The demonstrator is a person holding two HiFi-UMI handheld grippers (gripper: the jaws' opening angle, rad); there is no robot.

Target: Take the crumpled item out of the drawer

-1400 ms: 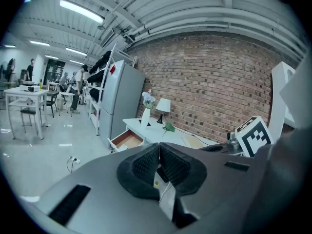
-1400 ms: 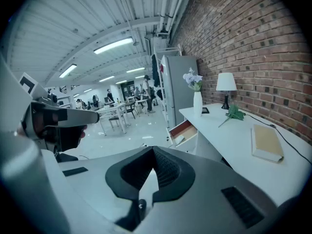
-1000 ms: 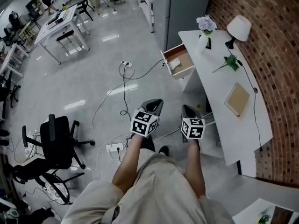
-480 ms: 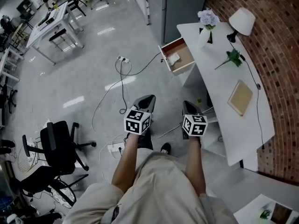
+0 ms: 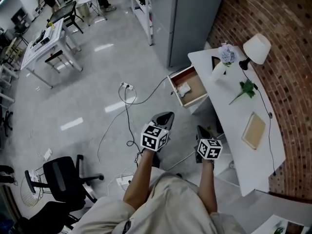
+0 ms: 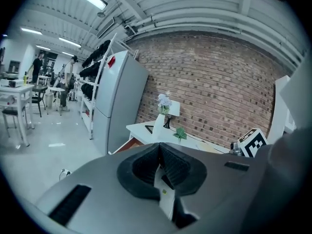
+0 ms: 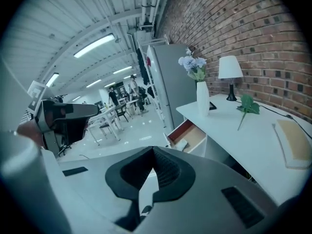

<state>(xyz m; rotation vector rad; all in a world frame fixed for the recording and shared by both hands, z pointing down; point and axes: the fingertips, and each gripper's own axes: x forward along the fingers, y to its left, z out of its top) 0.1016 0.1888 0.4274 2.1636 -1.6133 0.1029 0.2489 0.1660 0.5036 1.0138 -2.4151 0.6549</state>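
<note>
Stepping nearer over the last second, the person has brought the open drawer (image 5: 197, 83) lower in the head view and closer to both pairs of tongs. A second ago it sat well ahead of them; now it lies near, just beyond their tips. The crumpled item (image 5: 184, 89) lies inside the drawer as before, a pale wad near its outer end (the right gripper view shows it there too), with nothing touching it. The left tongs (image 5: 165, 116) are pressed together with nothing between them, and the right tongs (image 5: 202, 129) are likewise pressed together and empty; neither has changed over that second. Both hang above the floor (image 5: 97, 82), short of the white desk (image 5: 243, 108) that carries the drawer. The approach looks nearly over, but the reach has not begun: I judge that one pair must spread before going down into the drawer to pinch the wad
</note>
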